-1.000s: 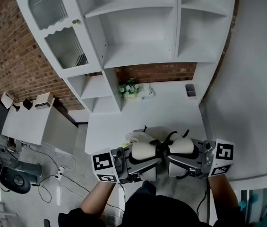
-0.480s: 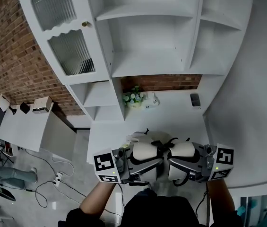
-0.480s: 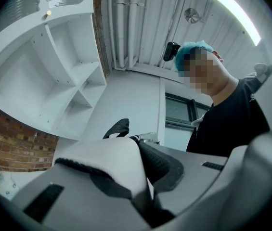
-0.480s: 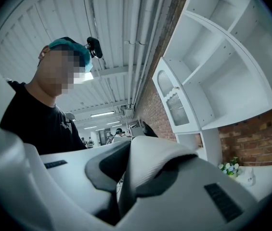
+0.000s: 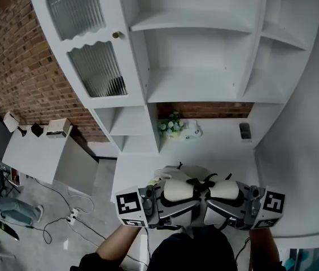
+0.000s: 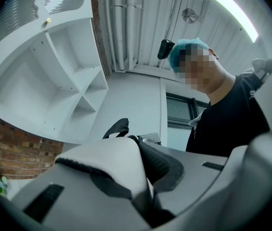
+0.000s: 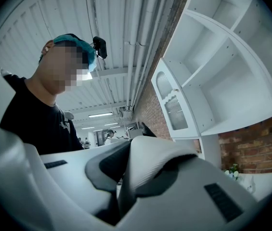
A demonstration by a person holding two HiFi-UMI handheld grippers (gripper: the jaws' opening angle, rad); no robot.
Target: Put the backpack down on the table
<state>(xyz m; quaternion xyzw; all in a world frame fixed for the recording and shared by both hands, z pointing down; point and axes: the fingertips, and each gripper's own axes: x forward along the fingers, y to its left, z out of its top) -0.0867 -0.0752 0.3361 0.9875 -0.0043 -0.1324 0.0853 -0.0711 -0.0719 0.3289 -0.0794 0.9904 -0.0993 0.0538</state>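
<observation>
A mock home corner set up inside an industrial hall is suggested. A tall white shelf unit with open compartments (image 5: 204,89) and ribbed glass cabinet doors (image 5: 97,69) is backed by a red brick wall (image 5: 18,66), and a small pot of white flowers (image 5: 171,124) is set on the white table (image 5: 221,151). Loose black cables (image 5: 74,213) are strewn over the grey concrete floor (image 5: 98,205) (hardly a domestic touch). A corrugated metal ceiling (image 7: 39,28) with exposed pipes (image 7: 140,32) and a long strip light (image 6: 229,8) is seen overhead.
</observation>
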